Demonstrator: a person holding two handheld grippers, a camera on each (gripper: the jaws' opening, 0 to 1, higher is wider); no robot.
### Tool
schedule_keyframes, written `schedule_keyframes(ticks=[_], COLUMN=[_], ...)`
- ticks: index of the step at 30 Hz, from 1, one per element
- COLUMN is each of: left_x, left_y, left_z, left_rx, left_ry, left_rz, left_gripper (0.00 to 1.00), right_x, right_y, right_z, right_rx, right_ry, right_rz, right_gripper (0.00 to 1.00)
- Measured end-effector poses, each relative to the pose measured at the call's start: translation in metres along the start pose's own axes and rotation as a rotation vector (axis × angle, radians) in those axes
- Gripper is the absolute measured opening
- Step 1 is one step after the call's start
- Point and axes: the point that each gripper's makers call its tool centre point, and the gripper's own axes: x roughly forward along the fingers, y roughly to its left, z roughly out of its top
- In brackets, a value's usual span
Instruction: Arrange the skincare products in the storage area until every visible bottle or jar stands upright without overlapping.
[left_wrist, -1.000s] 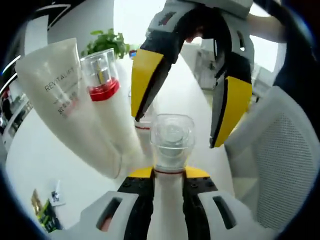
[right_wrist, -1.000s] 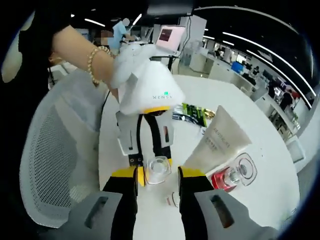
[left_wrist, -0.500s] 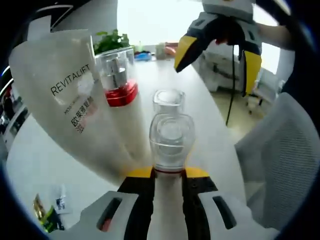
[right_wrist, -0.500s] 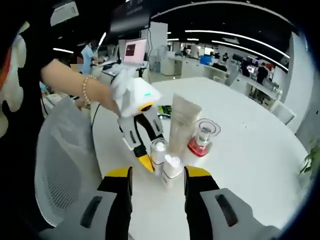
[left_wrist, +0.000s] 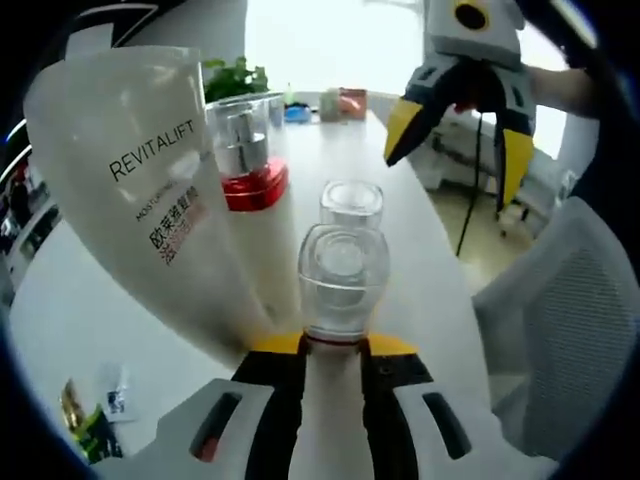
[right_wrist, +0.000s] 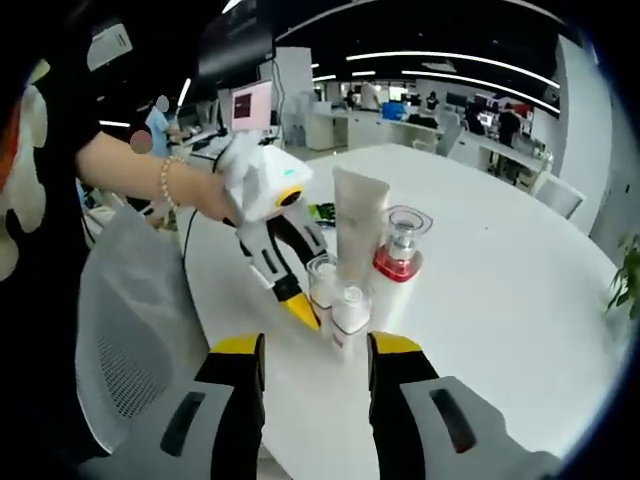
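**Right claw lets go and backs off; the bottles stand up**

In the left gripper view, the left claw (left_wrist: 330, 352) is clamped on a small clear-capped bottle (left_wrist: 342, 268), closest to the camera. Just past it, at 12 o'clock, stands a second small bottle (left_wrist: 351, 208). At 10 o'clock are the big white tube (left_wrist: 150, 190) and the red-collared bottle (left_wrist: 245, 160), both upright on the white surface (left_wrist: 60, 300).

A second ago the right claw (left_wrist: 460, 125) was down around the second small bottle. Now it hangs far off at 1 o'clock, jaws apart and holding nothing. In the right gripper view, all four products sit close together, near the middle.

I think the job is almost done; the left claw just needs to let go.
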Motion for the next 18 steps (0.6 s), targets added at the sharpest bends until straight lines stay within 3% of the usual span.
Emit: schedule_keyframes(ticks=[18], left_x=[-0.019], left_y=[-0.003], left_z=[-0.005], left_rx=[-0.040], left_ry=[0.000], left_rz=[0.044], left_gripper=[0.28], right_x=[0.000], right_y=[0.011], right_z=[0.002], right_rx=[-0.007], right_ry=[0.012], right_rz=[-0.008], right_gripper=[0.43])
